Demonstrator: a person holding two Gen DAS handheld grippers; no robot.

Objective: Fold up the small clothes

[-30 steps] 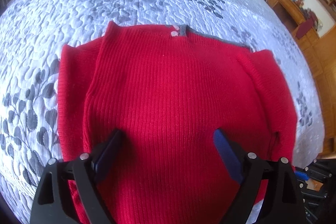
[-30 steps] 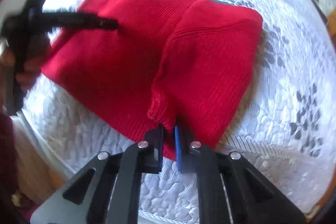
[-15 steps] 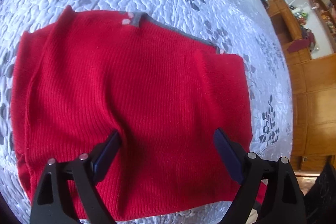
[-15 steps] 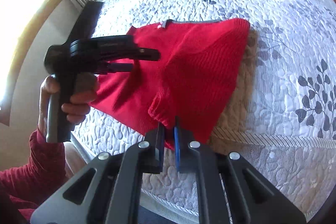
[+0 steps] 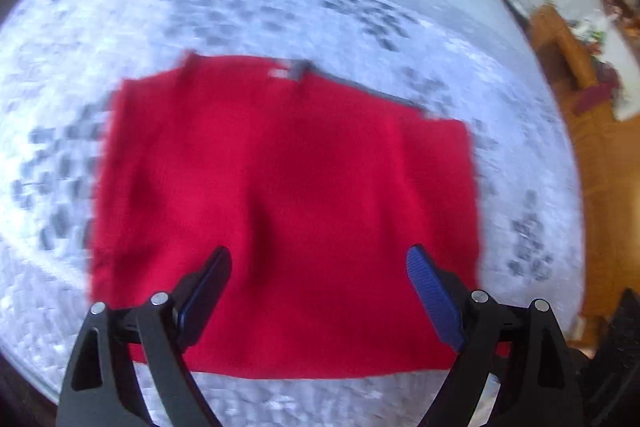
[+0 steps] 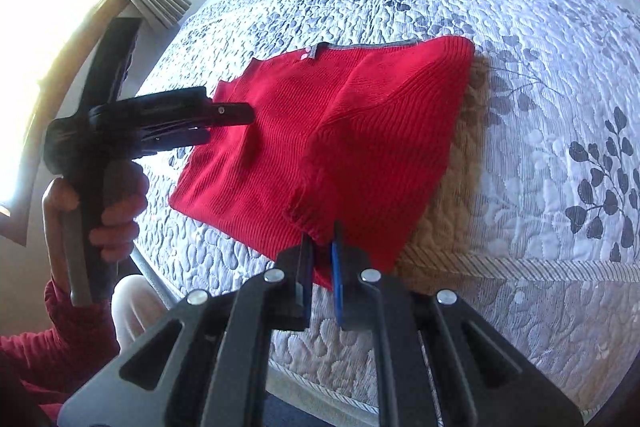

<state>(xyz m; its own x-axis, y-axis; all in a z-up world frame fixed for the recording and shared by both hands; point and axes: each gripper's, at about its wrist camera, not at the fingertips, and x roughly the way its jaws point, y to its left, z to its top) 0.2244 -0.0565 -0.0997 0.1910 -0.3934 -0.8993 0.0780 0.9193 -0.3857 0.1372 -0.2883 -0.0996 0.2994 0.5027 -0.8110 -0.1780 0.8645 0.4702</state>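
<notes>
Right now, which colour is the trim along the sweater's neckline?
Grey, on the red sweater; the right wrist view shows the trim best.

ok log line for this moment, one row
phase: sleeve fold | right gripper: shut on cuff of red ribbed knit sweater | left gripper: open, above sweater, empty | surface: grey leaf-print quilt

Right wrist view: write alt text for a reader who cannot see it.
A right tool is shut on the cuff of a folded-in sleeve of a red knit sweater lying on a quilted grey leaf-patterned bedspread. At left, a hand holds the left tool above the sweater's far side, gripping nothing.
</notes>
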